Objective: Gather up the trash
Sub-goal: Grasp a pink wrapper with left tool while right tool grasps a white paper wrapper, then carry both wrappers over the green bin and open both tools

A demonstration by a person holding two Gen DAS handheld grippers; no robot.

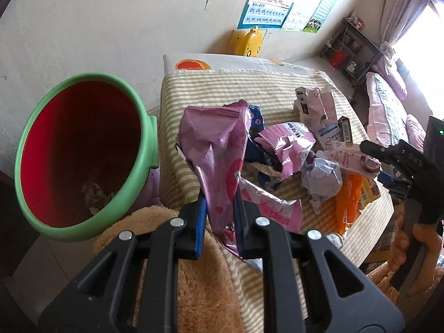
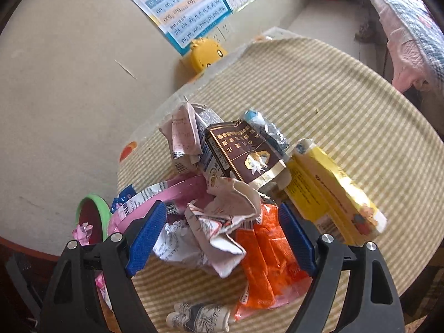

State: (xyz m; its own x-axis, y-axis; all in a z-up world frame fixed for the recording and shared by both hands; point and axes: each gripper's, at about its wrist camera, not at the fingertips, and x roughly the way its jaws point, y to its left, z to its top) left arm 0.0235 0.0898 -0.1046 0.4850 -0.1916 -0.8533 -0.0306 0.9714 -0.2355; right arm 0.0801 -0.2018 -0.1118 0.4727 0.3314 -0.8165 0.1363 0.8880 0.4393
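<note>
My left gripper [image 1: 219, 208] is shut on a purple-pink foil bag [image 1: 216, 149] and holds it up over the table's near edge, right of the bin. The bin [image 1: 83, 152] is green outside and red inside, with crumpled scraps at its bottom. My right gripper [image 2: 222, 233] is open, its blue pads either side of a crumpled white-and-pink wrapper [image 2: 227, 216] and an orange packet [image 2: 266, 260] in the trash pile. The right gripper also shows in the left wrist view [image 1: 369, 149], over the pile.
The trash lies on a round table with a striped green cloth [image 2: 333, 88]. The pile holds a brown carton [image 2: 244, 152], a yellow box [image 2: 330, 191], a pink bag [image 2: 166, 194] and a paper ball [image 1: 323, 180]. A yellow toy [image 1: 247, 41] stands by the wall.
</note>
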